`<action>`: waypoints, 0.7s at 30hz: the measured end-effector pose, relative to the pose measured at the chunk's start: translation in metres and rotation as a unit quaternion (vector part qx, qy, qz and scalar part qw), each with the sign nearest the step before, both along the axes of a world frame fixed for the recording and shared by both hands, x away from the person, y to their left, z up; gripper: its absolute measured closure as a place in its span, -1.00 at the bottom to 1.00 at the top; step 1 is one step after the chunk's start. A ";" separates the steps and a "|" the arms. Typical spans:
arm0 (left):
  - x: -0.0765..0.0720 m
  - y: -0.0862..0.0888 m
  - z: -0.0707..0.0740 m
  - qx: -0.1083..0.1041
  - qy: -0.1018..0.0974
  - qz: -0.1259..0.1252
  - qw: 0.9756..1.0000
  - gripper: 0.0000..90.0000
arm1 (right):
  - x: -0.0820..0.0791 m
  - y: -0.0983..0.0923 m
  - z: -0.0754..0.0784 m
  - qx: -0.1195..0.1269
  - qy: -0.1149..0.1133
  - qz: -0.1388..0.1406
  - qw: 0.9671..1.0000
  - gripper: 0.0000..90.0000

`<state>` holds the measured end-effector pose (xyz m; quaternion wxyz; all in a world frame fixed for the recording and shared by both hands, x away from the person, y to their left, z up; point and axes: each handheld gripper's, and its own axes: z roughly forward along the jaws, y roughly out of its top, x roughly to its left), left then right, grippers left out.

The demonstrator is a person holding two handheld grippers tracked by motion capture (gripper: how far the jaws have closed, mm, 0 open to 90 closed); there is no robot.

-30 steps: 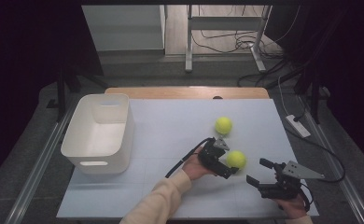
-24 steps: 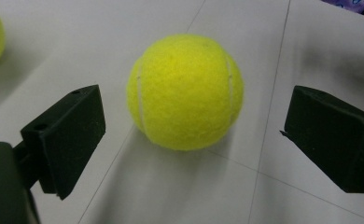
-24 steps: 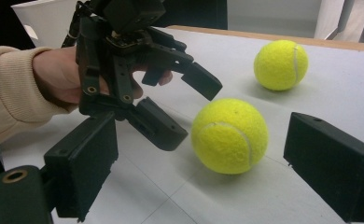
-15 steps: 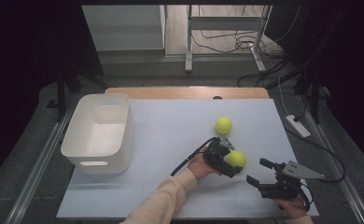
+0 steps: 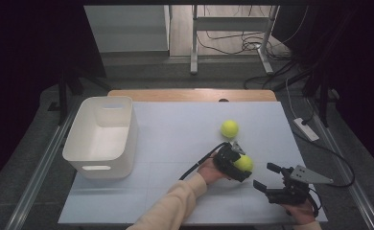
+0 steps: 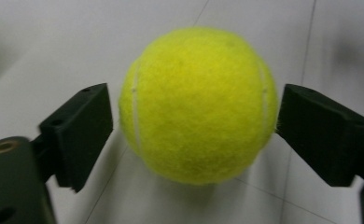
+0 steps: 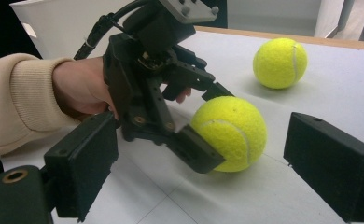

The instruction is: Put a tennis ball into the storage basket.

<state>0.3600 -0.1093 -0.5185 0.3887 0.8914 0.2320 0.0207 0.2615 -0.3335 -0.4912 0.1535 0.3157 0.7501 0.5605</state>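
Now your left gripper (image 5: 241,164) has advanced: the tennis ball (image 6: 198,105) sits between its jaws, barely touched, not clamped.

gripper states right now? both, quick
Left gripper: open, jaws around the near tennis ball, not yet clamped.
Right gripper: open, holding nothing.

Count: 2 tennis balls, near ball (image 5: 244,163) between jaws of left hand-held gripper (image 5: 234,161), far ball (image 5: 229,128) loose on tabletop (image 5: 175,139). 1 white bin (image 5: 101,136). 2 hand-held grippers total, second is right hand-held gripper (image 5: 274,184). 1 power strip (image 5: 306,129) off tabletop right edge.
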 end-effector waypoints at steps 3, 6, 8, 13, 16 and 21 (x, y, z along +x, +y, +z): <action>0.001 0.001 -0.001 -0.014 0.012 -0.005 1.000 -0.43 | 0.000 0.000 0.000 0.000 0.000 0.000 1.000 -0.78; 0.002 0.002 -0.001 -0.011 0.011 -0.009 1.000 -0.42 | 0.000 -0.001 0.000 -0.001 0.001 -0.001 1.000 -0.78; 0.001 0.003 0.001 -0.008 0.010 -0.007 1.000 -0.41 | 0.000 -0.001 -0.001 -0.002 0.000 -0.002 1.000 -0.78; 0.001 0.008 0.007 -0.019 0.006 -0.002 1.000 -0.41 | 0.000 0.000 -0.001 -0.003 0.001 0.000 1.000 -0.78; 0.001 0.011 0.010 -0.021 0.002 -0.001 1.000 -0.41 | 0.000 0.000 -0.001 -0.004 0.001 -0.001 1.000 -0.78; -0.002 0.017 0.017 -0.030 -0.005 0.005 1.000 -0.41 | 0.000 0.000 -0.001 -0.004 0.001 -0.001 1.000 -0.78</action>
